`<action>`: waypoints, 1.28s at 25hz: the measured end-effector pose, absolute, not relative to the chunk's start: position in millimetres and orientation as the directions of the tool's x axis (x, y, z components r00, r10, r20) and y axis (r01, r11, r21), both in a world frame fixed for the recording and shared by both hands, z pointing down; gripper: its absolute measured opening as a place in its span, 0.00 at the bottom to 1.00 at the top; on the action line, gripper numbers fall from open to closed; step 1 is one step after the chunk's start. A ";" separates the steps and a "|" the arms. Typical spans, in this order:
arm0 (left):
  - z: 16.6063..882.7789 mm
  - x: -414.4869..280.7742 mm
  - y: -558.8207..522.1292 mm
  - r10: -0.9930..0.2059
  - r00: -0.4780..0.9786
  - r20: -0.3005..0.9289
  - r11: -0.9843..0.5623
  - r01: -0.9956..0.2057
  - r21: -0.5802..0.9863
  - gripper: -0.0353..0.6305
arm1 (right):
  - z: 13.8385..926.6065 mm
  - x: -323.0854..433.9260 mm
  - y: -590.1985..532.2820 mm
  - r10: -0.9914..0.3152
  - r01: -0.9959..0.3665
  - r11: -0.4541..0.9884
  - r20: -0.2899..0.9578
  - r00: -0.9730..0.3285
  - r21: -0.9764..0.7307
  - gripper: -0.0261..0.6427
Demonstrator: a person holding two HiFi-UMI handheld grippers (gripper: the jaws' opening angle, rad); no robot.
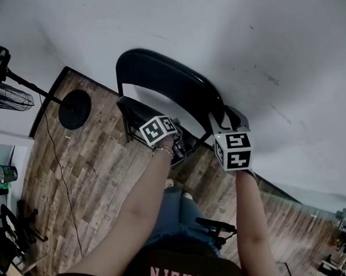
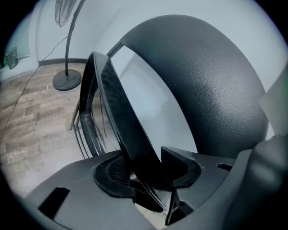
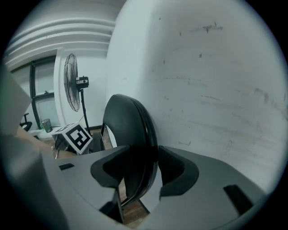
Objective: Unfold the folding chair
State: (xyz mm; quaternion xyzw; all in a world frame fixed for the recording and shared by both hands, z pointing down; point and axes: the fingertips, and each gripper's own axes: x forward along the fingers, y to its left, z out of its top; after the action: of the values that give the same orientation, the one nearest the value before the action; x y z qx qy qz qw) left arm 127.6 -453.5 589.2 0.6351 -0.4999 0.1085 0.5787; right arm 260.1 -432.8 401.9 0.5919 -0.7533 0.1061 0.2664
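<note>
Two chair (image 1: pixel 158 72) edges vanish inside left gripper (image 2: pixel 146 173), right gripper (image 3: pixel 145 170).

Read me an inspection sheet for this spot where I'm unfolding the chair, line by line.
Surface: wood plank floor.
Job's things: black folding chair by the wall, seat angled off the backrest.
Clutter: dark gear at floor's left edge.
Grippers: left hand-held gripper shut on seat's edge; right hand-held gripper shut on backrest's rim.
Cables: one thin cable on the floor near the standing fan.
Surroundings: scuffed white wall; standing fan at left.

The chair (image 1: pixel 164 77) fronts the wall (image 1: pixel 261 47), fan (image 1: pixel 13 98) left.
</note>
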 end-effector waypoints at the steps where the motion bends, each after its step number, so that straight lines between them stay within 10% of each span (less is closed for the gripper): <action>1: 589.0 126.4 -452.0 -0.510 0.476 0.717 0.172 -0.760 0.627 0.33 | 402.2 259.3 -431.7 -0.836 -0.942 0.287 0.526 -0.156 0.177 0.30; 32: 582.2 71.1 -378.1 -0.549 0.468 0.693 0.193 -0.735 0.650 0.35 | 396.2 234.0 -392.3 -0.799 -0.904 0.396 0.544 -0.254 0.159 0.28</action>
State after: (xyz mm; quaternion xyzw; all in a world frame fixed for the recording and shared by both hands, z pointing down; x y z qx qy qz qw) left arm 71.1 -378.1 582.2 0.6300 -0.5096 0.0801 0.5804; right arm 234.0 -392.3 396.2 0.5415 -0.7865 0.0930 0.2821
